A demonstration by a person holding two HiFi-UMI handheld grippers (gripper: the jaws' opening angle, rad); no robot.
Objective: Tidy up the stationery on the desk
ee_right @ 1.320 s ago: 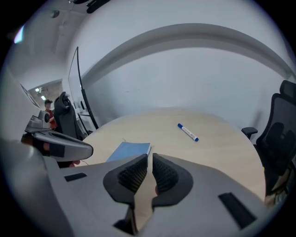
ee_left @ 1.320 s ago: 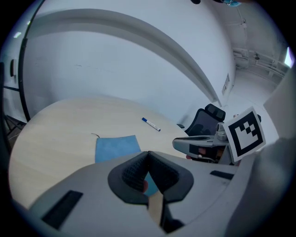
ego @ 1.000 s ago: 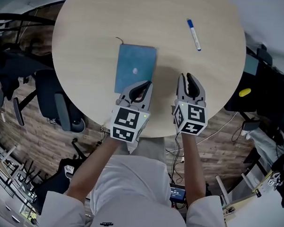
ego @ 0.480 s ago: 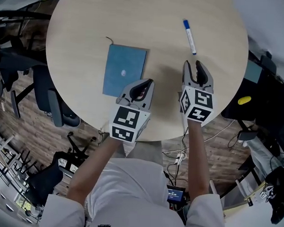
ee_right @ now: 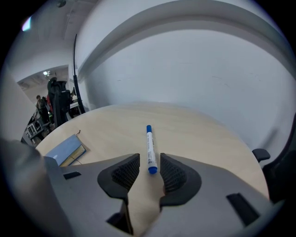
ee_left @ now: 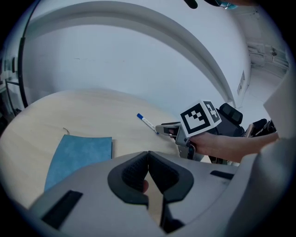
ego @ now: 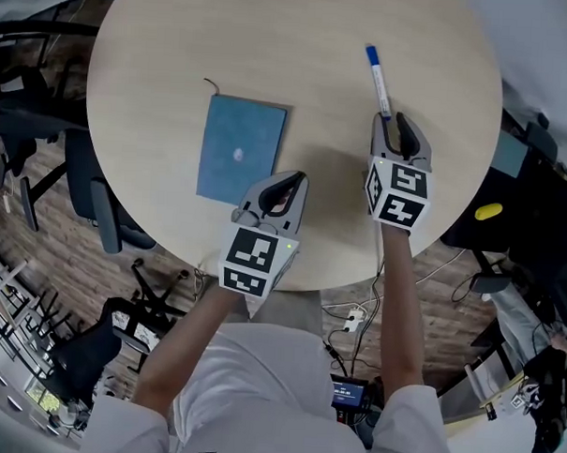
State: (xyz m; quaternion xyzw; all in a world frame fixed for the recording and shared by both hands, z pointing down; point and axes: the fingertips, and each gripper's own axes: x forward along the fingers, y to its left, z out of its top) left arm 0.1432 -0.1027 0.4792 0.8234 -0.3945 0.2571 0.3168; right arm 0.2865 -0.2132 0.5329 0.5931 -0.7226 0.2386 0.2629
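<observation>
This looks like an office or meeting area. A round pale-wood table point(ego: 178, 57) stands on plank flooring point(ego: 38, 257). Dark swivel chairs point(ego: 97, 203) on castors crowd the left and lower left of the head view. Loose cables point(ego: 354, 320) lie on the floor below the table's near edge. A notebook point(ego: 240, 151) and a pen point(ego: 378, 79) lie on the table. In the right gripper view a plain white wall point(ee_right: 208, 69) curves across the upper frame.

Open table point(ego: 169, 66) lies on both sides of the pen point(ego: 378, 81). Its near end sits between the right gripper's point(ego: 400, 125) parted fingers point(ee_right: 173, 173). The notebook point(ego: 240, 150) lies well apart to the left.
</observation>
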